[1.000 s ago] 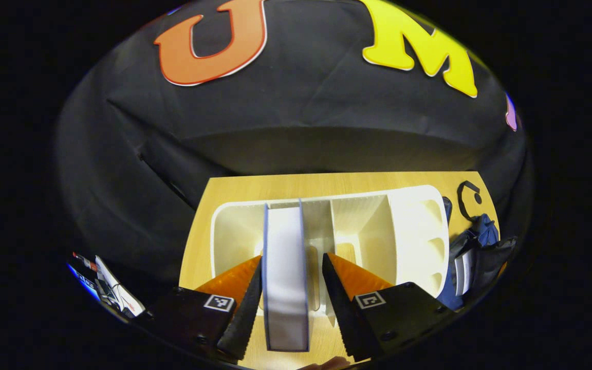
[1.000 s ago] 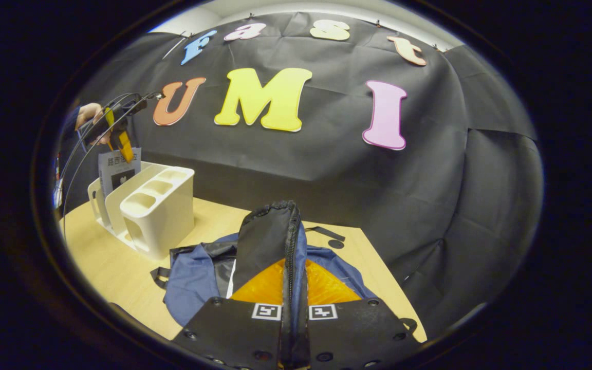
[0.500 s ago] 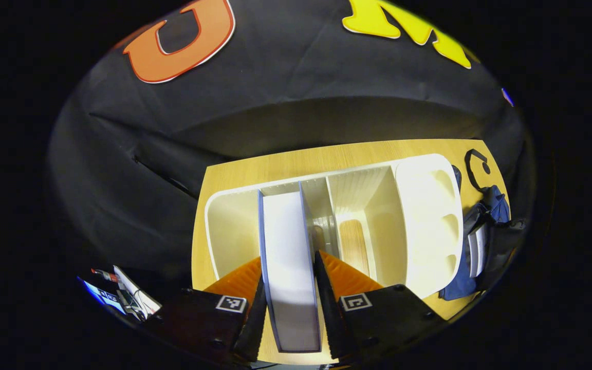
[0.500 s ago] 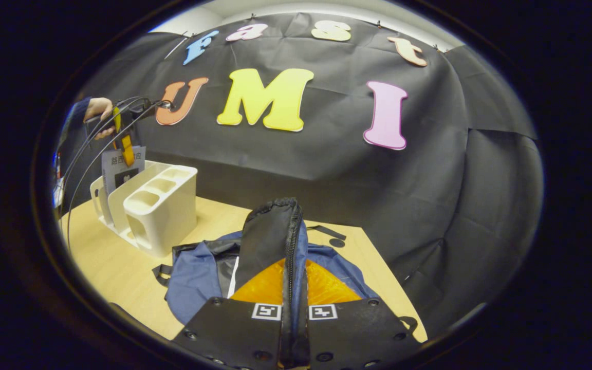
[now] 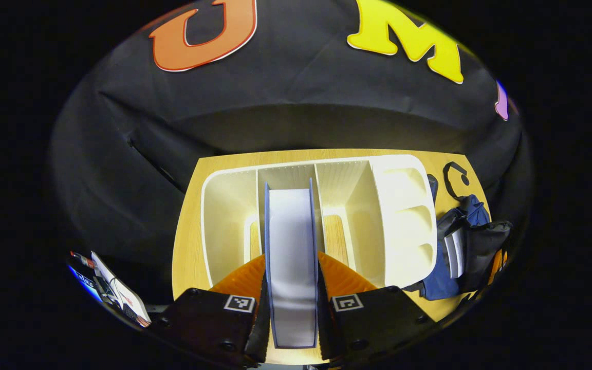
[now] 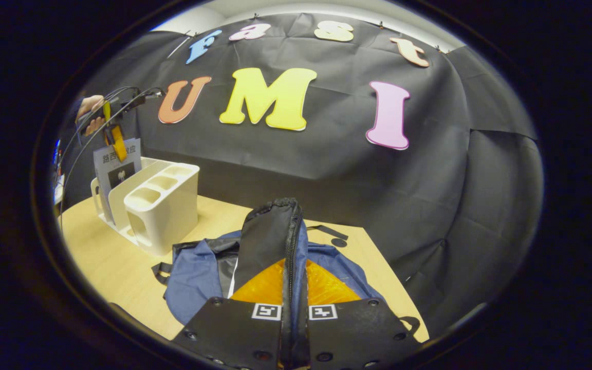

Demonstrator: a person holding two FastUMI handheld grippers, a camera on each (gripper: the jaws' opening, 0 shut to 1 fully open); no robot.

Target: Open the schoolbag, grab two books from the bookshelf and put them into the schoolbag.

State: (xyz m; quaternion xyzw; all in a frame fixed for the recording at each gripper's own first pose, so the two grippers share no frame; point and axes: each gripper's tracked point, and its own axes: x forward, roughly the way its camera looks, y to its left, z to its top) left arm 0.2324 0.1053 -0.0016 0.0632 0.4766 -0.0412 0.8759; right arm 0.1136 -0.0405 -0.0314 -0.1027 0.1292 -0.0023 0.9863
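Left gripper (image 5: 292,313) pinches a book (image 5: 292,257) above the bookshelf (image 5: 224,216) by the tabletop's far-left edge; right gripper (image 6: 292,329) clamps the schoolbag (image 6: 270,241) flap. Book could swing, slip, snagging a divider

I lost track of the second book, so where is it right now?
In the left gripper view the book stands between the left gripper fingers, over the bookshelf middle slot; the schoolbag lies beyond the bookshelf's right end.
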